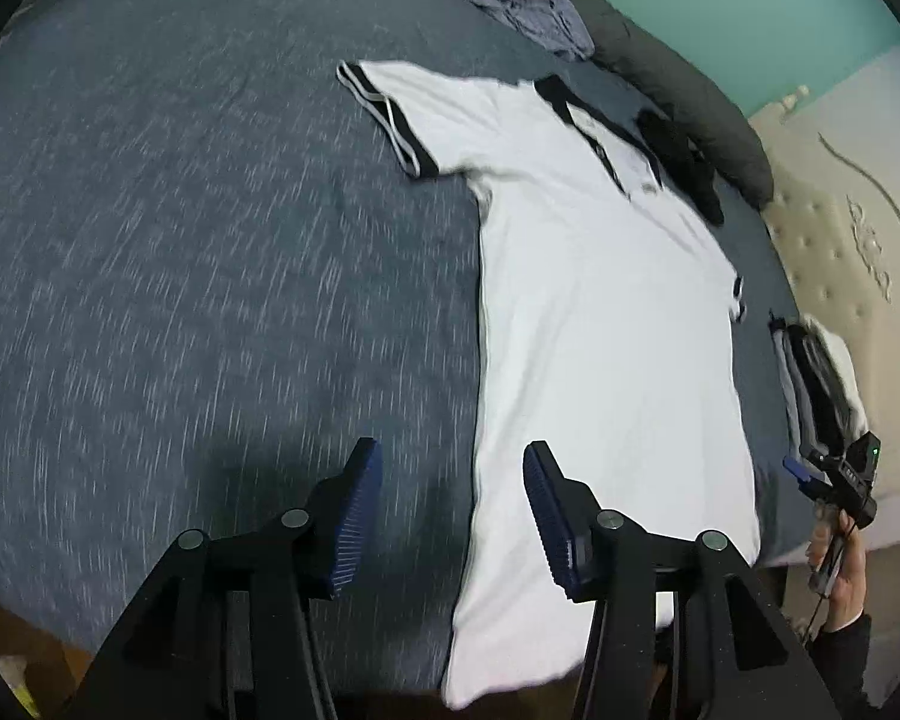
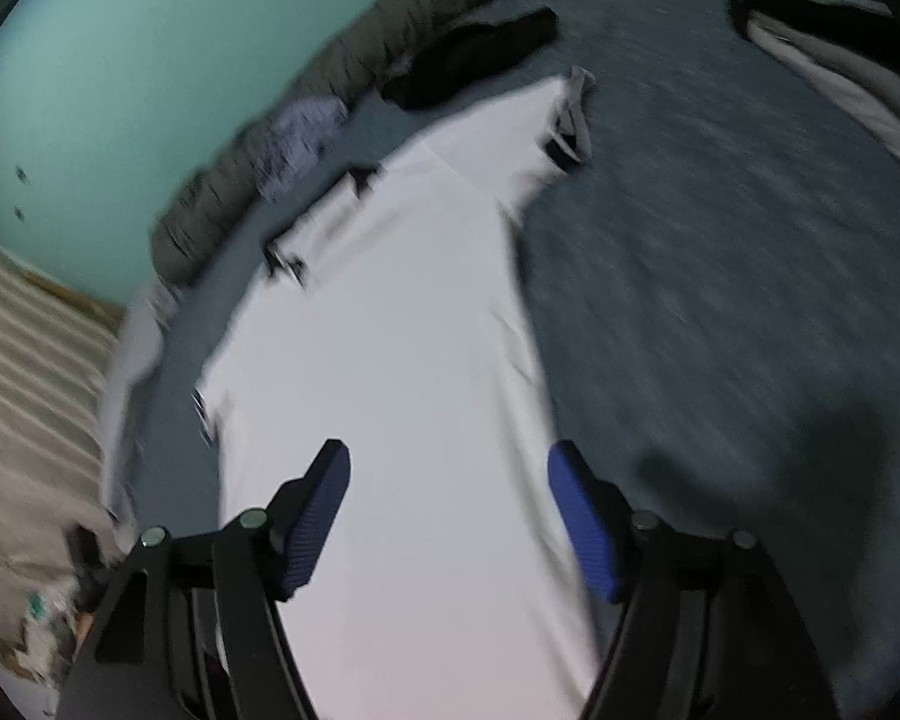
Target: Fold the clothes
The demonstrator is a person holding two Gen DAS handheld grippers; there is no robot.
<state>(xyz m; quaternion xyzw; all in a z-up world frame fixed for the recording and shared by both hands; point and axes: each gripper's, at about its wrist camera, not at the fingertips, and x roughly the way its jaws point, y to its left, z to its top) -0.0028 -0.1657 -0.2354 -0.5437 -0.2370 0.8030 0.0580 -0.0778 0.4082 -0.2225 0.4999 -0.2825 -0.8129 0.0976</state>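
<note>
In the left wrist view the white shirt (image 1: pixel 600 312) lies spread flat on the blue bed (image 1: pixel 210 240), one sleeve out and the other apparently tucked in, so I judge the folding barely begun; the left gripper (image 1: pixel 453 510) hangs over its near edge, jaws apart and empty, and only here do the right gripper (image 1: pixel 810 477), the person's hand (image 1: pixel 843 564) and a folded pile (image 1: pixel 822 378) appear. The blurred right wrist view shows the right gripper (image 2: pixel 450 516) with jaws wide and empty above the shirt (image 2: pixel 402 360), and alone reveals the floor (image 2: pixel 24 372) beside the bed (image 2: pixel 720 270).

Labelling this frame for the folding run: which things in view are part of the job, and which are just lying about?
Part of the job:
- white shirt, spread flat on the bed
- left gripper, open, empty
- right gripper, open, empty

Lying about:
- black garment
- crumpled blue-grey cloth
- stack of folded clothes
- dark quilt
</note>
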